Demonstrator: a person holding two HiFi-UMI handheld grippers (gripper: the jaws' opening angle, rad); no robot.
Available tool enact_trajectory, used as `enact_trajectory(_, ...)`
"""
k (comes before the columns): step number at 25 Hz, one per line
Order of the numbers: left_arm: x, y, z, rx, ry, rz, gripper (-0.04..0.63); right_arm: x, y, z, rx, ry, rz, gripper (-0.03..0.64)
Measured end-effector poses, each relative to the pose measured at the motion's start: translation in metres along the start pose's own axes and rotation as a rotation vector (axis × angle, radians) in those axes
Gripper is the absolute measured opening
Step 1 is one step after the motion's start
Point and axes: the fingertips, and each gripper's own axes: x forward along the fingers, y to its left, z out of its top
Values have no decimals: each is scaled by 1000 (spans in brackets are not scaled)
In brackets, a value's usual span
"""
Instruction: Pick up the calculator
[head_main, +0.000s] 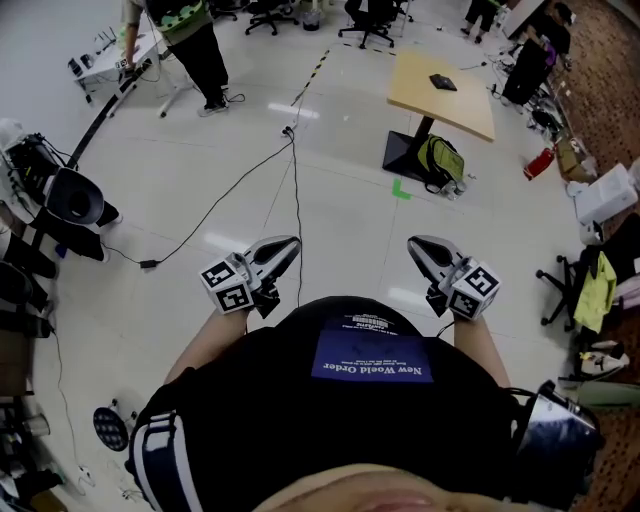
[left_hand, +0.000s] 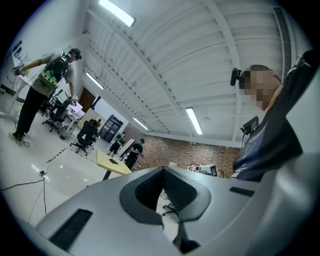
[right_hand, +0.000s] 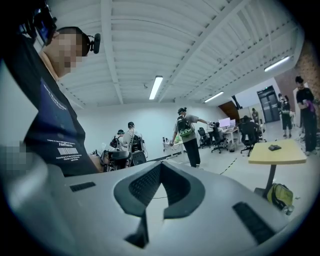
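Observation:
The calculator (head_main: 442, 82) is a small dark slab lying on a light wooden table (head_main: 470, 112) far across the room. It also shows on that table (right_hand: 295, 156) as a dark lump (right_hand: 274, 147) in the right gripper view, and faintly (left_hand: 114, 161) in the left gripper view. My left gripper (head_main: 290, 243) and right gripper (head_main: 415, 243) are held close in front of my body, both pointing out over the floor. Each is shut with nothing between its jaws (left_hand: 163, 170) (right_hand: 161, 165). Both are far from the table.
A green backpack (head_main: 442, 160) leans at the table's black base. Cables (head_main: 240, 185) trail across the white floor ahead. A person (head_main: 190, 50) stands at the far left by a bench. Equipment (head_main: 60, 195) lines the left side, and a chair with yellow cloth (head_main: 597, 280) stands at the right.

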Motion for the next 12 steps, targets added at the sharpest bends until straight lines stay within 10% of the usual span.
enact_trajectory(12,43,125,47,25,-74,176,3,114,-128,28,16,7,164,-15)
